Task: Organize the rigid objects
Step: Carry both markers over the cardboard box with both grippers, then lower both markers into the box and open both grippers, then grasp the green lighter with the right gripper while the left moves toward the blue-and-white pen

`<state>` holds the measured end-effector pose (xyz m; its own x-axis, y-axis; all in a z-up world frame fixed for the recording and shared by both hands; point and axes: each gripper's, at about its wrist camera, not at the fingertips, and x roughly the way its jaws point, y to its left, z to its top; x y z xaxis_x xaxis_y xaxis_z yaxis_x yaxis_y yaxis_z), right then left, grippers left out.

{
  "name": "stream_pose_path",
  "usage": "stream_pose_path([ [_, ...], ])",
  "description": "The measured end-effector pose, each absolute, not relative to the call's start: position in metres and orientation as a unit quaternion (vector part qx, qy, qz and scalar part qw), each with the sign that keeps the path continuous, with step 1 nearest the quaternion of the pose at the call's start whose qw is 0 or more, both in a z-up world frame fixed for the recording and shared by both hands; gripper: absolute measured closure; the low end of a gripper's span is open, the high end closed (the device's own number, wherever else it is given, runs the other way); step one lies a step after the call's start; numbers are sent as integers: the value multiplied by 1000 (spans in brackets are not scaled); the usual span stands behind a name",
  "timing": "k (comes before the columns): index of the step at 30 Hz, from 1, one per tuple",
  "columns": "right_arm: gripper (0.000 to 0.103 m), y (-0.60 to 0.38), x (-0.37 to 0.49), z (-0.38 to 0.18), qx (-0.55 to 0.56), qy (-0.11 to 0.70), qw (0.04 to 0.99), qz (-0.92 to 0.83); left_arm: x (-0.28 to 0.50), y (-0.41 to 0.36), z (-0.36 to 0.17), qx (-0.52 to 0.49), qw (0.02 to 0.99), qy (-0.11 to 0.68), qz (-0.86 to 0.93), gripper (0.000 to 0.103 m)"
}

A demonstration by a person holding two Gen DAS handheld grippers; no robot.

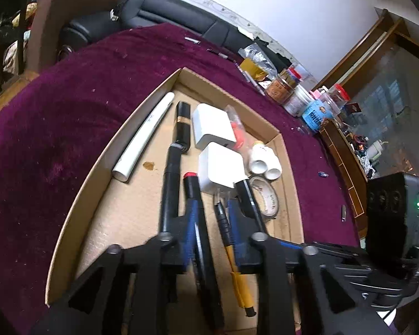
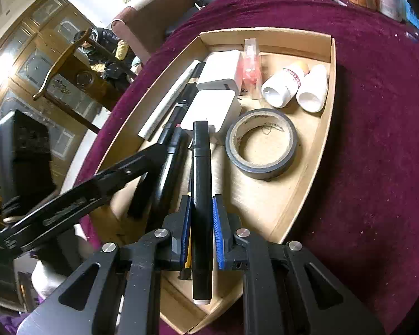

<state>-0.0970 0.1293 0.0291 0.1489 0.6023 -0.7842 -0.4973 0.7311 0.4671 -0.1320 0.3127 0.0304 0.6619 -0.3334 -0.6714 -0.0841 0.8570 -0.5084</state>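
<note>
The right gripper (image 2: 201, 229) is clamping a black marker (image 2: 200, 195) over the tray (image 2: 325, 150), beside the tape (image 2: 261, 145). Only the left view is showing the left gripper (image 1: 211, 223) gaping wide above a yellow pen (image 1: 231, 254) in the tray.

Box (image 2: 331, 83) sits on the table cloth (image 2: 377, 139). Inside, per right wrist view: pipe (image 2: 167, 103) along left wall, two chargers (image 2: 220, 75) right of it, one behind the other. Tape roll (image 2: 261, 145) right of near charger; two bottles (image 2: 282, 85) behind the tape. Jars (image 1: 282, 85) on the cloth beyond the box.
</note>
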Motion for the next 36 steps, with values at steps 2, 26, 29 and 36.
stream_pose_path([
  [2,90,131,-97,30,43,542,757,361,-134,313,35,-259,877,397,-70,66],
  [26,86,129,-113,32,0,529,775,346,-146,310,53,-242,895,375,-27,41],
  [29,83,125,-116,38,2,514,782,352,-146,306,55,-240,894,377,-24,41],
  [36,63,100,-126,54,15,472,804,362,-146,287,61,-226,895,383,-29,41],
])
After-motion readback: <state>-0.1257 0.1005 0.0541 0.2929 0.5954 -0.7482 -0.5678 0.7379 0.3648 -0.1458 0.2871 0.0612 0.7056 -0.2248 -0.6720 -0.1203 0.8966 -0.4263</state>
